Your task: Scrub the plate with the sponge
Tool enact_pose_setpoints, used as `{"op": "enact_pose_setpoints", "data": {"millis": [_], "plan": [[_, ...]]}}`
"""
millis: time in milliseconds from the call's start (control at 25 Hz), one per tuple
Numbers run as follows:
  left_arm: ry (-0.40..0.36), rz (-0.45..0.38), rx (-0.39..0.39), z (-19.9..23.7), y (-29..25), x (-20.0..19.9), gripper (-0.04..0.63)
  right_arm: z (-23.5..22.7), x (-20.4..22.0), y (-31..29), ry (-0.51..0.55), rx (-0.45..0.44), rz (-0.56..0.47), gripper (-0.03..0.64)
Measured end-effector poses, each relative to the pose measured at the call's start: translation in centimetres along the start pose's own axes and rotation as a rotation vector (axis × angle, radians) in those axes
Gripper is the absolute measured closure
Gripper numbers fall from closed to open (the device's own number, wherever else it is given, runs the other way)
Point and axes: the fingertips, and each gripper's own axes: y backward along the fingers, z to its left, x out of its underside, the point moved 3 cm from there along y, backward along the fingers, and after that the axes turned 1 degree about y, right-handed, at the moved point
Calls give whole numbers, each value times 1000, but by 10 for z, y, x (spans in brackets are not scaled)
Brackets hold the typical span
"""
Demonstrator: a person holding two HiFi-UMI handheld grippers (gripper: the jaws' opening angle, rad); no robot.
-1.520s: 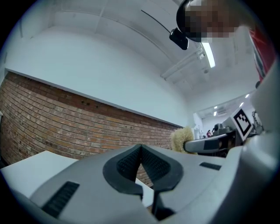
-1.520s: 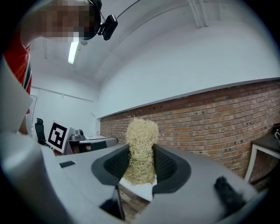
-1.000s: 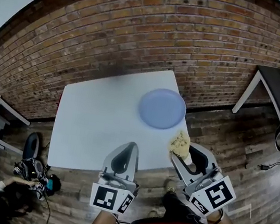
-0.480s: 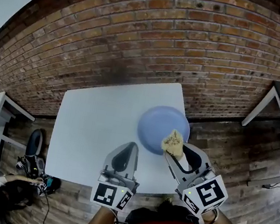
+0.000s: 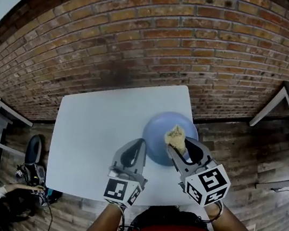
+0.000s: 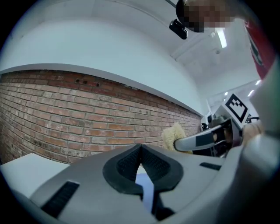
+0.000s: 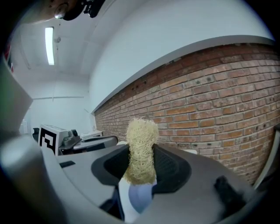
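1. Over the blue plate point(image 5: 155, 135), at the right side of the white table point(image 5: 87, 130), my right gripper point(image 5: 179, 146) clamps the tufty sponge point(image 5: 175, 136). I cannot tell whether the sponge touches the plate.
2. My left gripper point(image 5: 134, 153) hovers just beside the plate's rim, jaws together on nothing.
3. I judge the scrubbing is only starting; next I press down and rub in circles.
4. The plate looks bare.

Head view: high overhead, looking steeply down on the white square table point(image 5: 93, 131), with the red brick wall point(image 5: 147, 31) at top.
Left gripper view: close behind the left gripper point(image 6: 140, 146), facing the wall and tilted upward. The right gripper point(image 6: 177, 143) shows at its right.
Right gripper view: mirrored, with the left gripper at its left.
All three views share the wall and the round blue plate point(image 5: 157, 136).
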Motion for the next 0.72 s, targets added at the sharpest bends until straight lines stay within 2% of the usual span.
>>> {"op": "enact_pose_setpoints", "data": {"millis": [240, 560, 720], "plan": [[-8, 32, 31, 29, -28, 22, 583, -24, 25, -53, -78, 63, 127, 456], [21, 75, 35, 67, -54, 47, 583, -38, 60, -118, -39, 114, 294, 456], [21, 96, 32, 80, -62, 61, 583, -46, 80, -148, -59, 119, 374, 456]]}}
